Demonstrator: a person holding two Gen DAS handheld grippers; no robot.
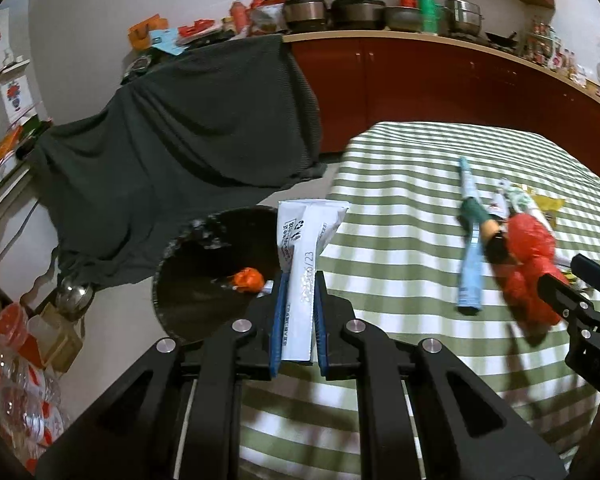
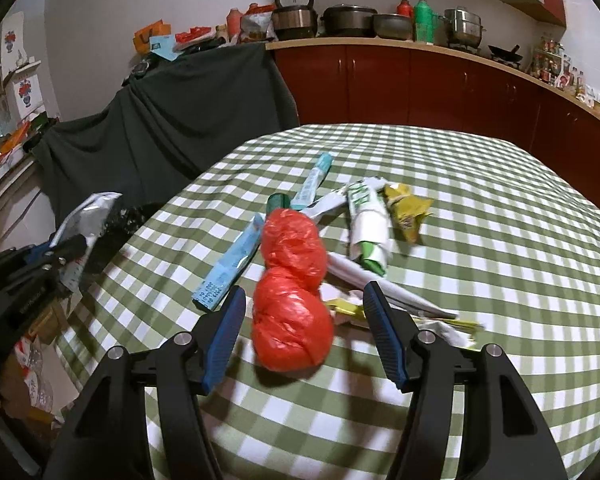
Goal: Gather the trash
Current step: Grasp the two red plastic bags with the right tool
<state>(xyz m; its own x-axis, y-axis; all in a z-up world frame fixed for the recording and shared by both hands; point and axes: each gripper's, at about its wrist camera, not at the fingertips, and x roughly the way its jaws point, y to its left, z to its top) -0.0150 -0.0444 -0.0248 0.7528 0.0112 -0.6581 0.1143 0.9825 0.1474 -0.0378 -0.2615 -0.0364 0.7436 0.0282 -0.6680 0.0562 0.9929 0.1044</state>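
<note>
The left gripper (image 1: 299,280) is clamped on a white wrapper (image 1: 304,248) whose top overlaps the bin (image 1: 204,268) beyond the table (image 1: 400,184) edge. The right gripper (image 2: 304,300) gapes wide around the near end of a red bag (image 2: 292,276), which hides part of the wrappers (image 2: 364,216) behind it.

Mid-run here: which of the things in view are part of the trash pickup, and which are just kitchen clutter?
Job items:
left gripper, shut on white wrapper
right gripper, open around red plastic bag
blue wrapper
yellow wrapper
black bin

Just lying about:
dark cloth
pots
green flask
</note>
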